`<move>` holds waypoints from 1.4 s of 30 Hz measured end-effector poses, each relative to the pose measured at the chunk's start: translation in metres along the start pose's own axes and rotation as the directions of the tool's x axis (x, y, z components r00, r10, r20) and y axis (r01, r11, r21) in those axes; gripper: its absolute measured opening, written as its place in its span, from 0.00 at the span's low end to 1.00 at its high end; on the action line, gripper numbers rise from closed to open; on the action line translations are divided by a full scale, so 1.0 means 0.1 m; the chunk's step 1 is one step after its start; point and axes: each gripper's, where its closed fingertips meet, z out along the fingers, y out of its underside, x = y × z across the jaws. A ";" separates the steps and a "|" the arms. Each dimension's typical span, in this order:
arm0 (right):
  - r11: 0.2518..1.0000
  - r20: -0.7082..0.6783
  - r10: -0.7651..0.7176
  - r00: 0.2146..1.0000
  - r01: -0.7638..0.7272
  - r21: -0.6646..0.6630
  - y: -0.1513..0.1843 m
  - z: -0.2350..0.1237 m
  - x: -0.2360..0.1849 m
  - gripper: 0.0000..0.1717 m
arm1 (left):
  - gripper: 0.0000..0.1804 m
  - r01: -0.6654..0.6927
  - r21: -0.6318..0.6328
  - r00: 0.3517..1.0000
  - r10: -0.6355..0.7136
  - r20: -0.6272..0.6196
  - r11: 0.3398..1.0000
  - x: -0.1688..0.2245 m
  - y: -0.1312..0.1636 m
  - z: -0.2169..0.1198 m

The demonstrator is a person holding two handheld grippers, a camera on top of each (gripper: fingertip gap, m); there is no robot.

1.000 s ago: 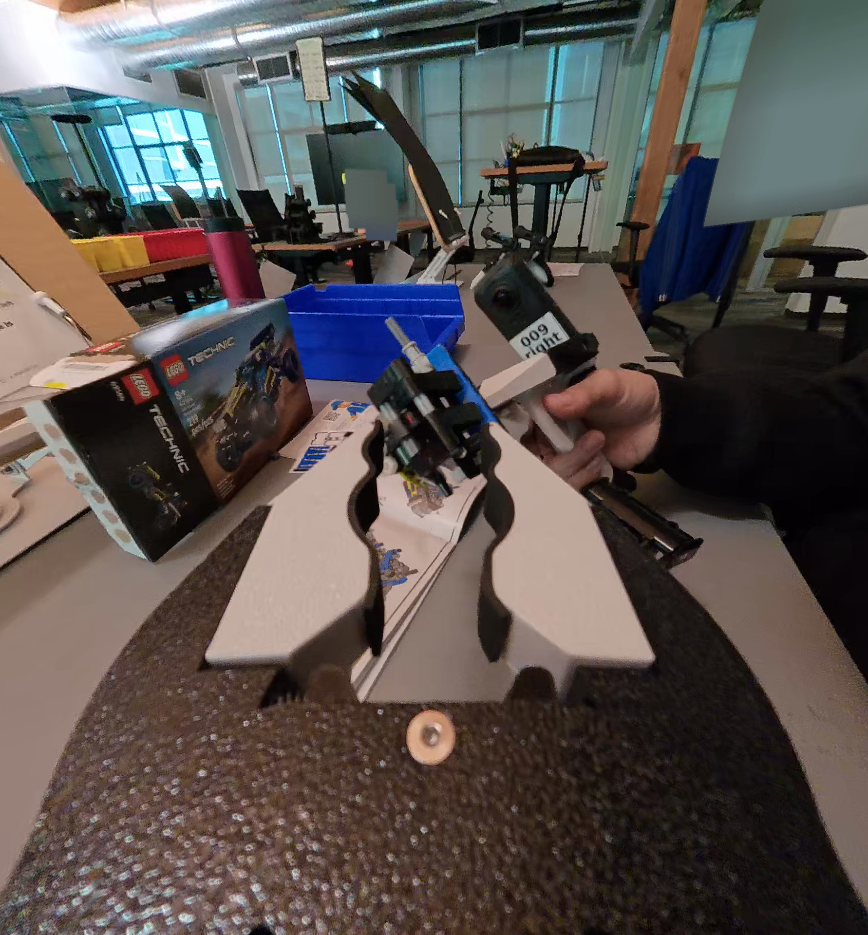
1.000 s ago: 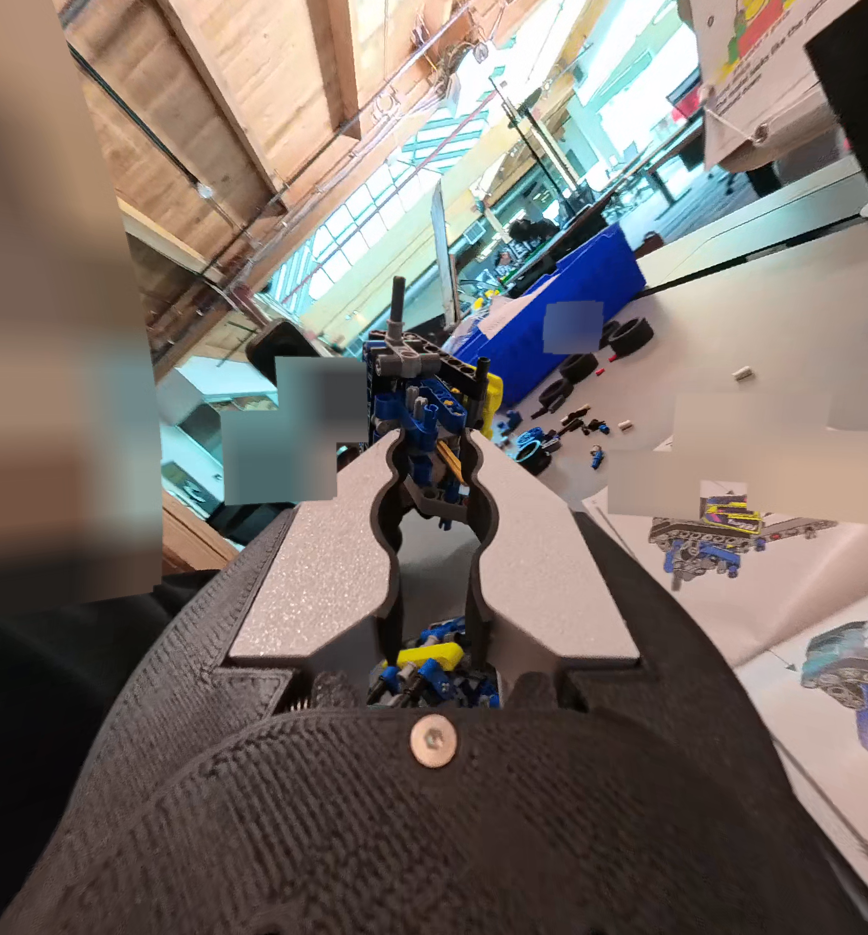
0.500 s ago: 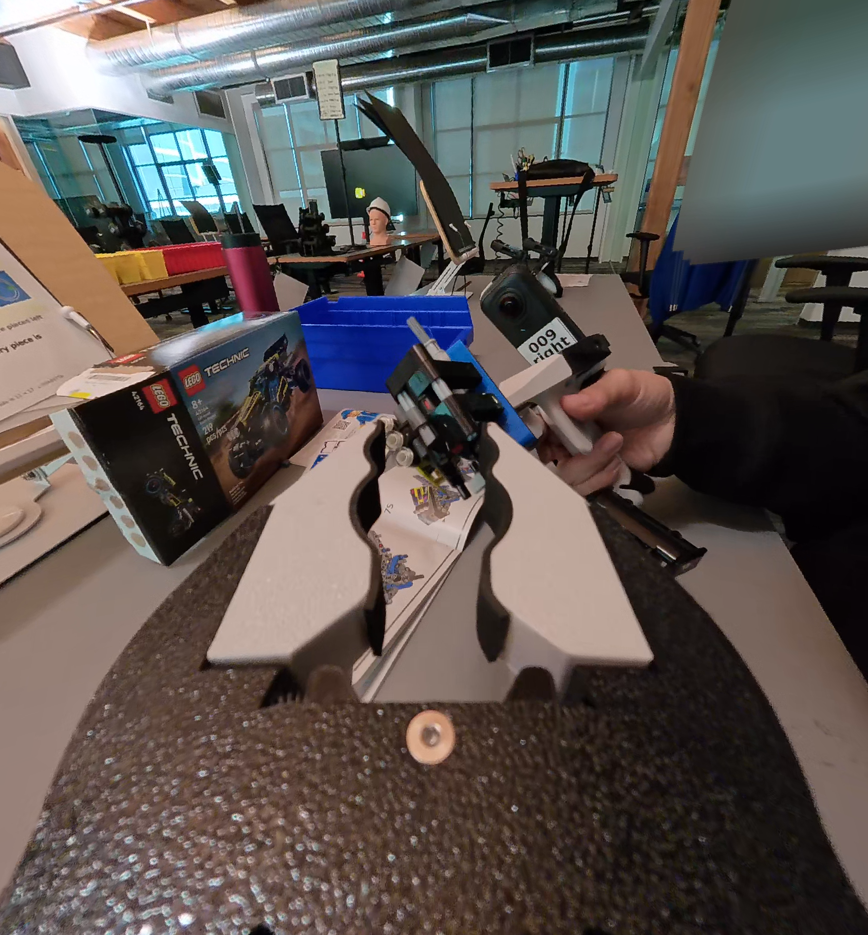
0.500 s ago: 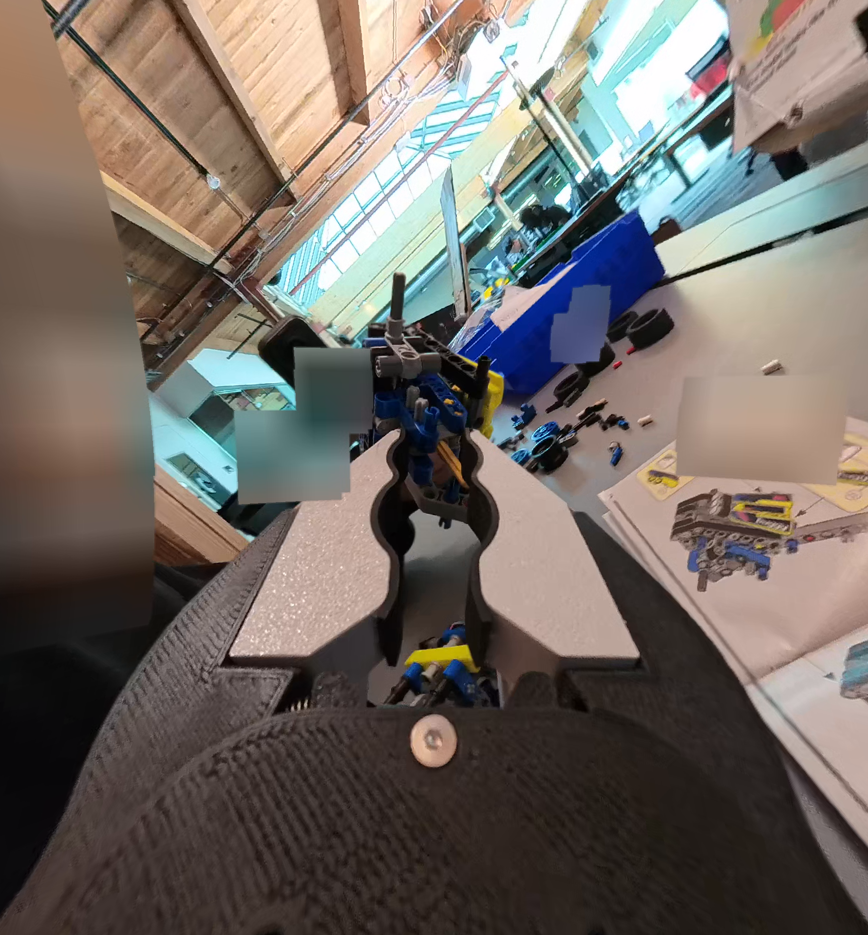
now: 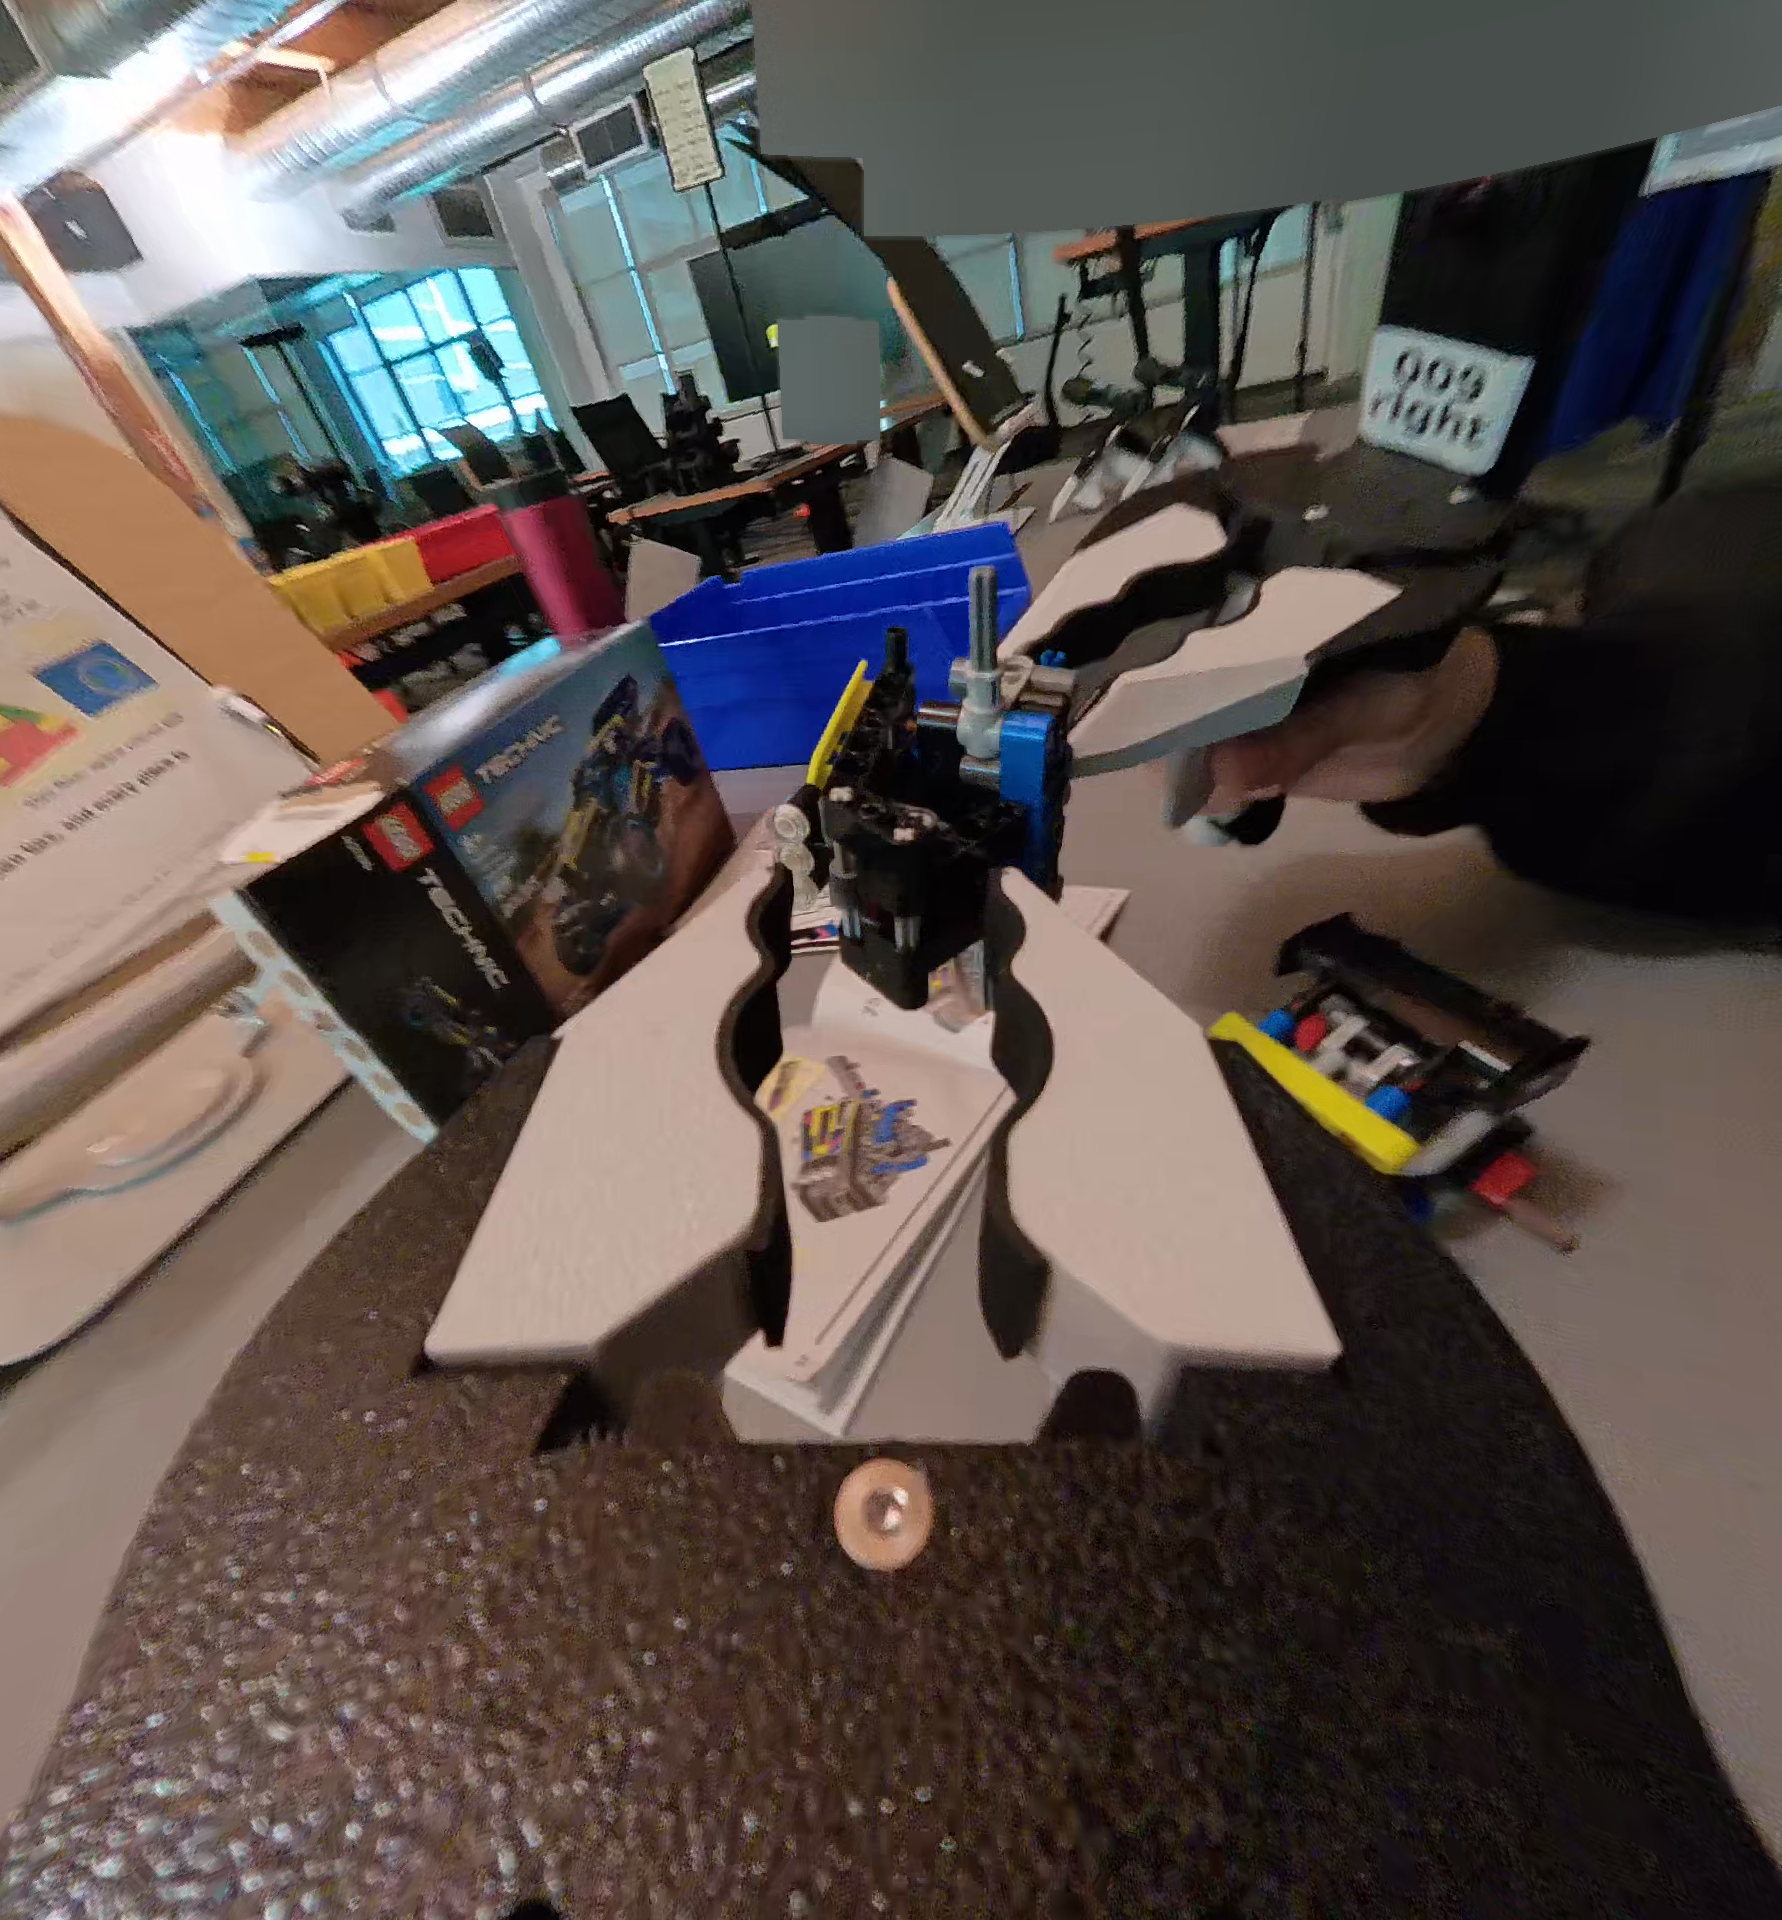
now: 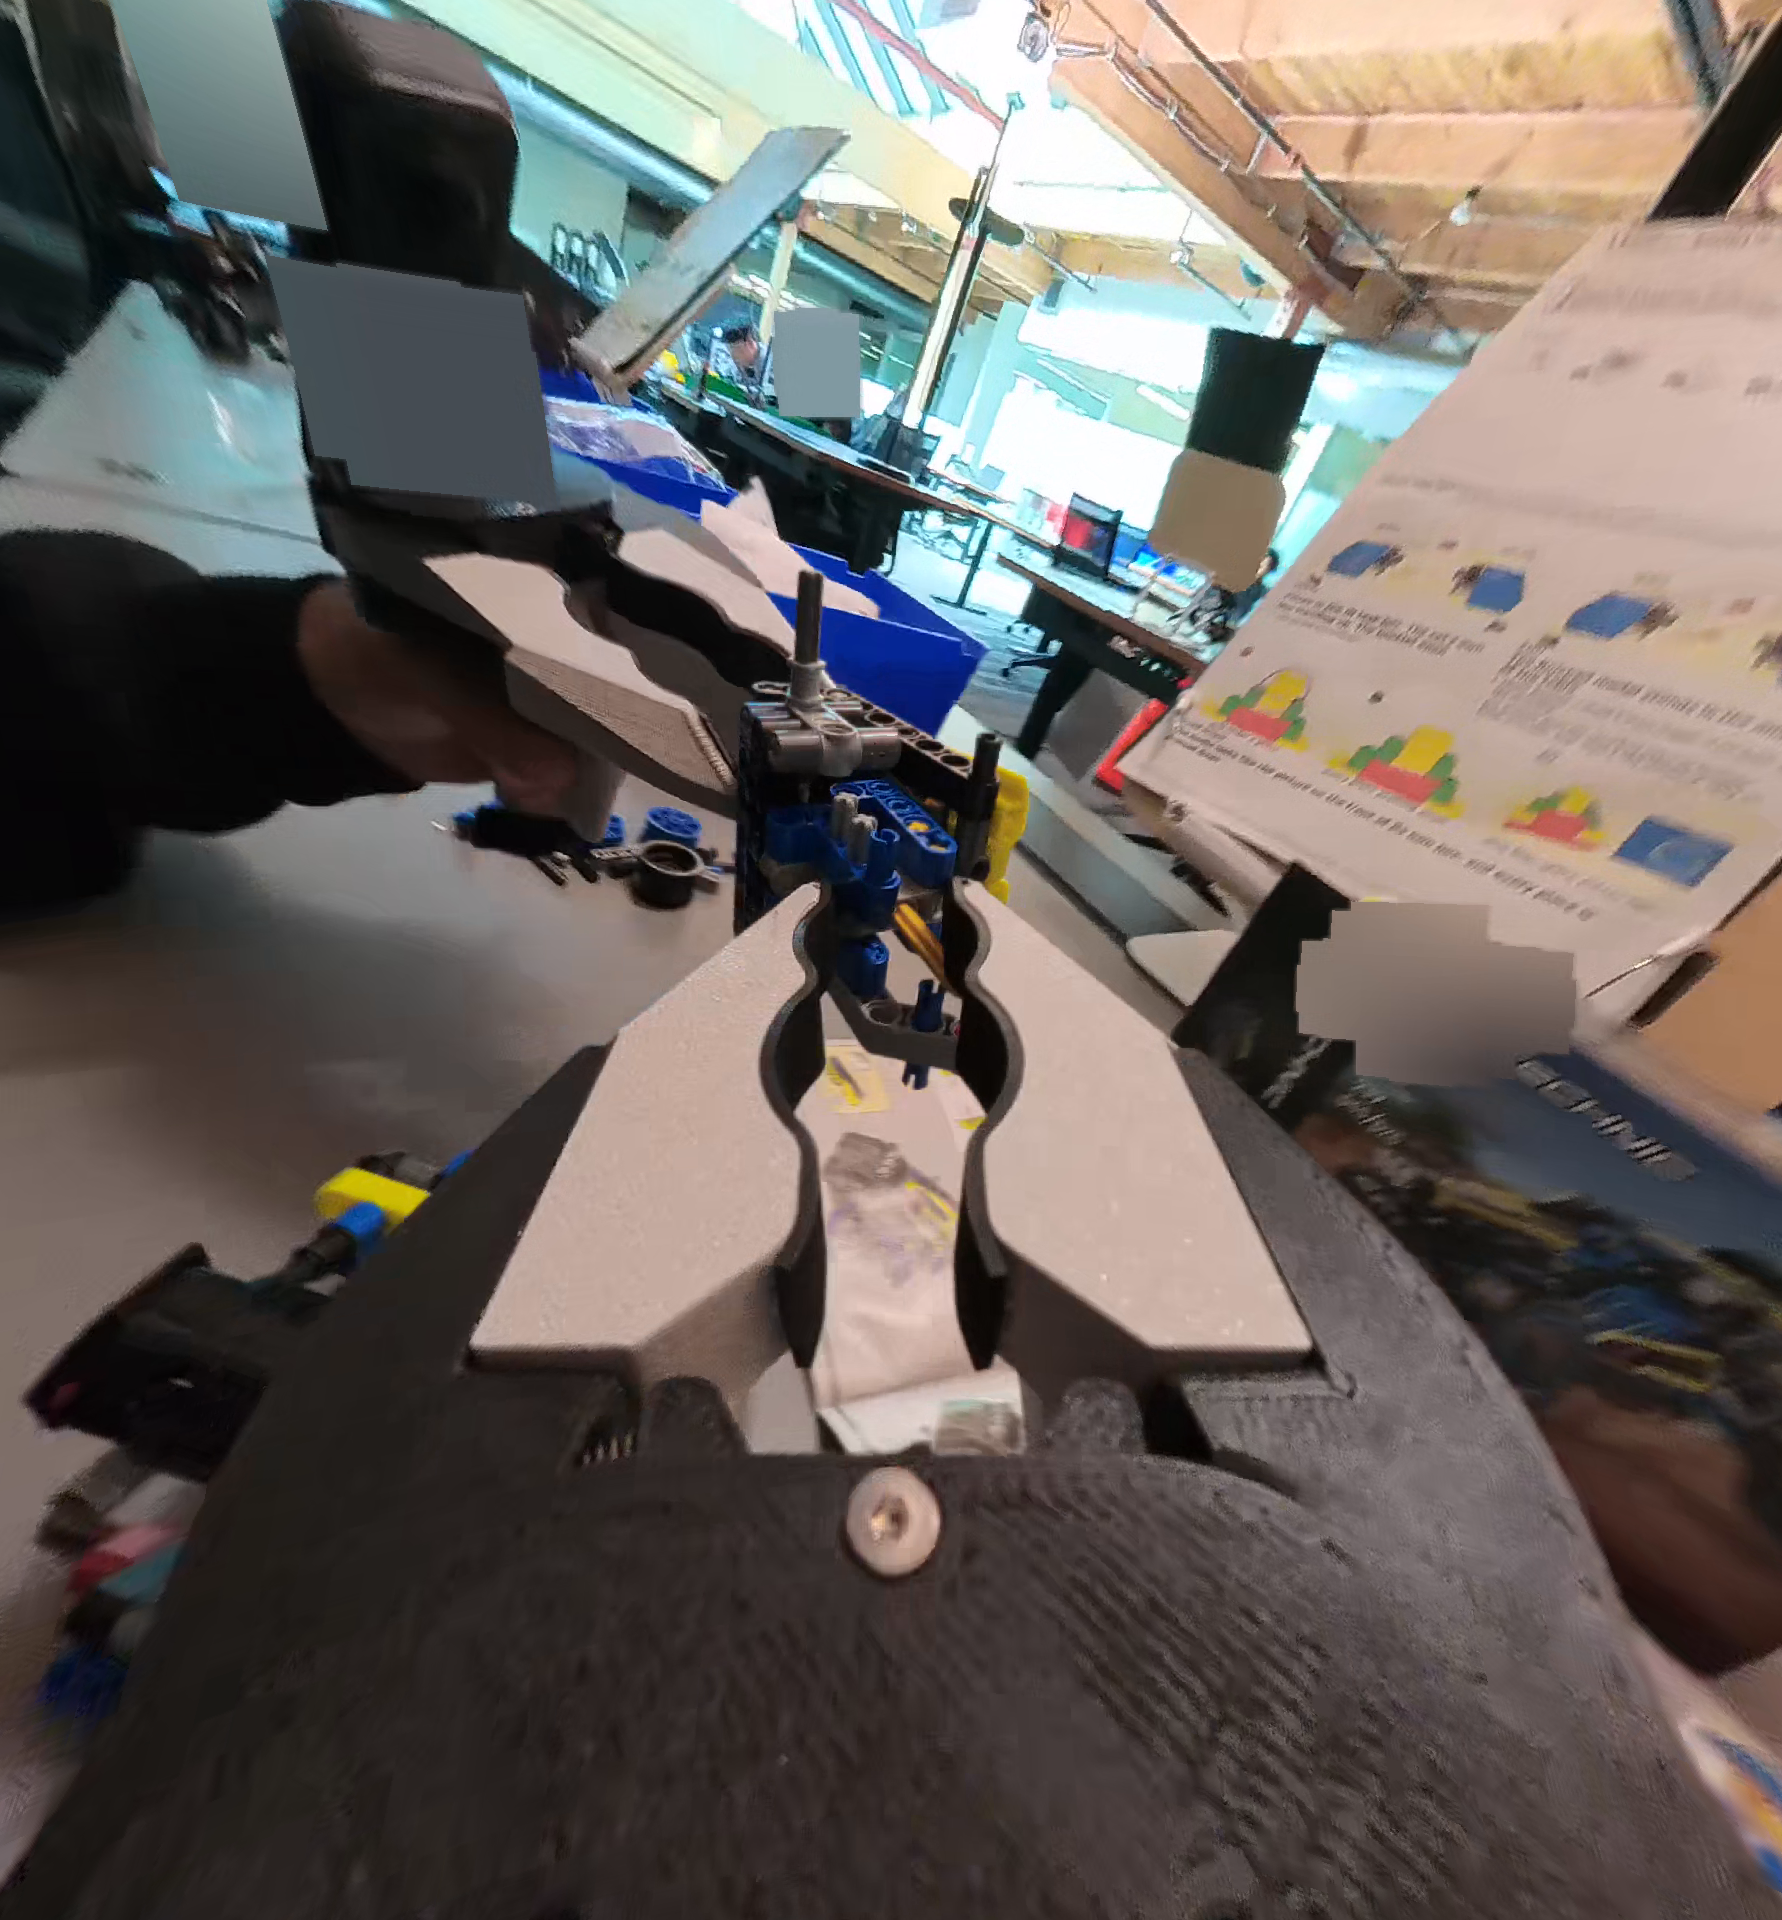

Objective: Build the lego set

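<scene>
A brick-built assembly [image 5: 908, 852] of black, blue, yellow and grey parts, with a grey axle standing up from it, is held above the table by both grippers. My left gripper [image 5: 892, 894] is shut on its black lower block. My right gripper [image 6: 887, 899] is shut on its blue and grey parts [image 6: 856, 821]. In the left wrist view the right gripper [image 5: 1053, 675] reaches in from the upper right to the assembly's blue side. In the right wrist view the left gripper [image 6: 726, 732] comes in from the left and meets the assembly's black frame.
An open instruction booklet [image 5: 866, 1122] lies under the grippers. A toy set box [image 5: 513, 883] stands to the left and a blue bin [image 5: 814, 665] behind. A second black and yellow sub-assembly [image 5: 1386, 1081] lies on the table [image 5: 1645, 1299]. Loose wheels and pins [image 6: 658, 862] are scattered farther off. Tip to tip, the grippers are about 5 centimetres apart.
Both grippers swung round together with the assembly still in their grasp; it now stands upright with the axle pointing up. The right gripper turned level and sits higher on the right.
</scene>
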 end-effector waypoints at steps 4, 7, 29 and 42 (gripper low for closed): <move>0.985 -0.059 -0.171 0.984 0.172 0.015 -0.01 -0.03 0.01 0.11 | 0.17 -0.130 -0.025 0.990 0.131 0.053 0.991 0.01 0.00 0.03; 0.964 -0.098 -0.258 0.961 0.263 0.039 -0.06 -0.05 0.00 0.10 | 0.15 -0.134 -0.014 0.990 0.135 0.046 0.991 0.03 -0.02 0.03; 0.922 -0.163 -0.351 0.922 0.370 0.110 -0.25 -0.11 -0.03 0.06 | 0.17 -0.215 0.105 0.976 0.211 0.047 0.971 0.13 -0.23 -0.04; 0.816 -0.056 -0.529 0.846 0.490 -0.305 0.32 0.12 -0.01 0.06 | 0.18 -0.403 -0.150 0.908 0.415 0.057 0.903 0.16 0.08 0.08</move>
